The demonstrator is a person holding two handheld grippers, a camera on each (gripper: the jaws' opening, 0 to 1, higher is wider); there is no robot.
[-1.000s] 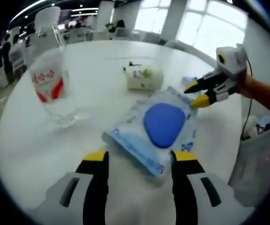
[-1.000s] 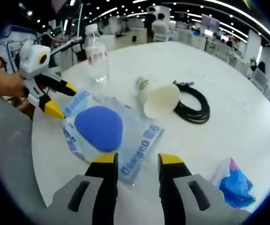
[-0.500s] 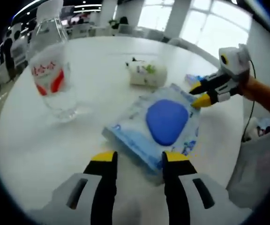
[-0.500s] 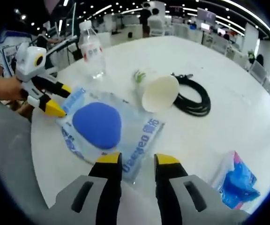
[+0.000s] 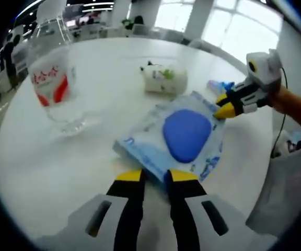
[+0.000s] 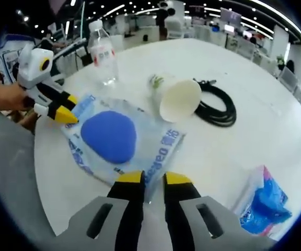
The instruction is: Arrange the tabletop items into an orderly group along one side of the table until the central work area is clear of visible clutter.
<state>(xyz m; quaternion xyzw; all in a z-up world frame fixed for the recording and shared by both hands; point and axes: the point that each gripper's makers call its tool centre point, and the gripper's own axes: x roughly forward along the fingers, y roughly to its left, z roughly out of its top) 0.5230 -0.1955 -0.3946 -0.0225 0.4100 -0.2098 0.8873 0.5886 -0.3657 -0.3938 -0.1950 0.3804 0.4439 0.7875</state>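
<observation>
White table [image 6: 276, 125]: wipes pack [image 6: 119, 144], bottle [image 6: 102, 52], cup [image 6: 177, 99], cable [image 6: 218, 107].

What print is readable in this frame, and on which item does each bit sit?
Wipes pack: blue lettering along its near edge, roughly "Deeyeo", upside down; the rest is too small to read.
Water bottle: red-and-white label, characters blurred, unreadable.
Paper cup: green mark, no legible text.
Blue packet: nothing readable.

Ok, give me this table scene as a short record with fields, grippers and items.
left gripper: jaws nearly closed on one corner of the wipes pack
right gripper: jaws nearly closed on the opposite corner of the pack
water bottle: upright, far side of the table
paper cup: lying on its side beside the black cable
blue packet: near the table edge
</observation>
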